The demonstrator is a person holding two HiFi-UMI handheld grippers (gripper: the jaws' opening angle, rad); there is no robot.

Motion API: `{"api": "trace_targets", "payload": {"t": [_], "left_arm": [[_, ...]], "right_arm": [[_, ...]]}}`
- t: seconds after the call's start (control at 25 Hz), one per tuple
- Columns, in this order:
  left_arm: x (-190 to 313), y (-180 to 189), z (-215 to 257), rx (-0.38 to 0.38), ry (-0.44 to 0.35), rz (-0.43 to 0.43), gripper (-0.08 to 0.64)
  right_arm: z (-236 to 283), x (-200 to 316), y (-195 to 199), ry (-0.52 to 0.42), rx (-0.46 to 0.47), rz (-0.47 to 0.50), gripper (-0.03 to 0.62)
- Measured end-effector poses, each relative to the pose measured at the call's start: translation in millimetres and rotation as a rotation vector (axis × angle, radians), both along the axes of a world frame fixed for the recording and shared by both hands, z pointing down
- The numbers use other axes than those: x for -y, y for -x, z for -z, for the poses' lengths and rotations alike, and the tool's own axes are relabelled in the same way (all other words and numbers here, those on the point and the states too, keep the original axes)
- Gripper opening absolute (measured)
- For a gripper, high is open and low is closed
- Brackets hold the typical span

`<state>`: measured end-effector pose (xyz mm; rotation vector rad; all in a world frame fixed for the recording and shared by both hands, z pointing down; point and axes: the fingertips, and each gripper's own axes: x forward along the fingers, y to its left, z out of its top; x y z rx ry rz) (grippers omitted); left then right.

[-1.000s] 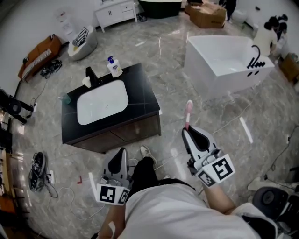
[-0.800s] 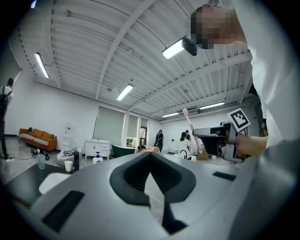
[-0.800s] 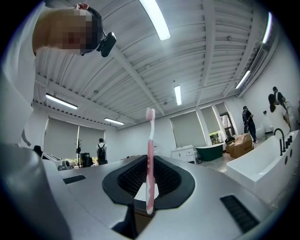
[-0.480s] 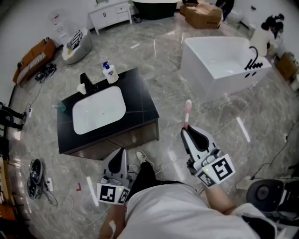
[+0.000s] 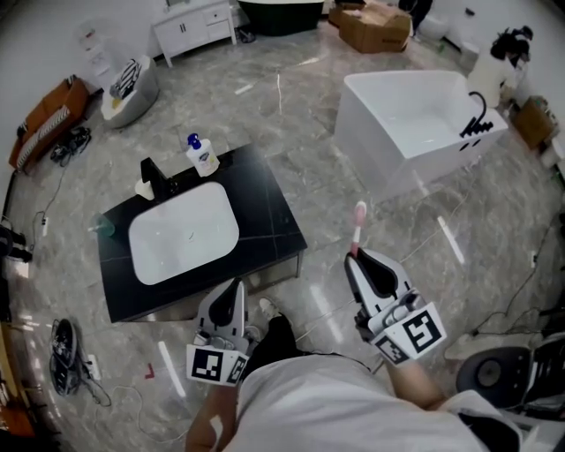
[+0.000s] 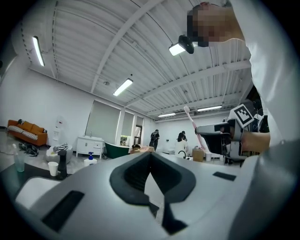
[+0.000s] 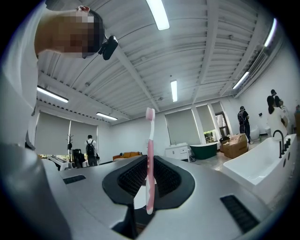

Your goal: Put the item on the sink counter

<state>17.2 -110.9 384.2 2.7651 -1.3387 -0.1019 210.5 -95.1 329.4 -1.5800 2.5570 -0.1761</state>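
— What is the right gripper doing?

— It is squeezing a pink toothbrush between its jaws. The brush is poking out away from the person, with the bristles at the far end.

— And the left gripper?

— Its jaws are pressing together with nothing in them. It is hanging close to the person's body.

— Is the toothbrush lying on the sink counter yet?

— No. It is riding in the air over the floor, to the right of the counter and apart from it. I think the carrying step is going on.

— What is the next move asking for?

— I am guessing the brush is needing to go left, over the bare black top, then down flat, and then the jaws are letting go. The right end is looking free.

— What is sitting on the counter?

— A white basin is filling the middle. A tap, a cup and a soap bottle are standing along the far edge.

— And the room?

— The grey stone floor is shining. A white bathtub is standing far right, and a cardboard box and a white cabinet are sitting at the far end.
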Motion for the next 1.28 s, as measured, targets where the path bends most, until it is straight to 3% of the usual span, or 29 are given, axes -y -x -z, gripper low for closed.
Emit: {"api": "trace_targets", "payload": {"t": [0.28,0.8,1.28], "left_arm": [[20,-5,-5,-0.006,0.018,-0.017,0.003],[24,36,-26,-0.020,0.076,0.111,0.003],[54,67,-34,-0.022,0.091,0.185,0.003]], "right_arm": [[12,42,16,-0.008,-0.005,0.037,0.066],[-9,109,59,0.034,0.002,0.158,0.066],[-37,173,84,0.098,-0.023,0.190,0.066]]}}
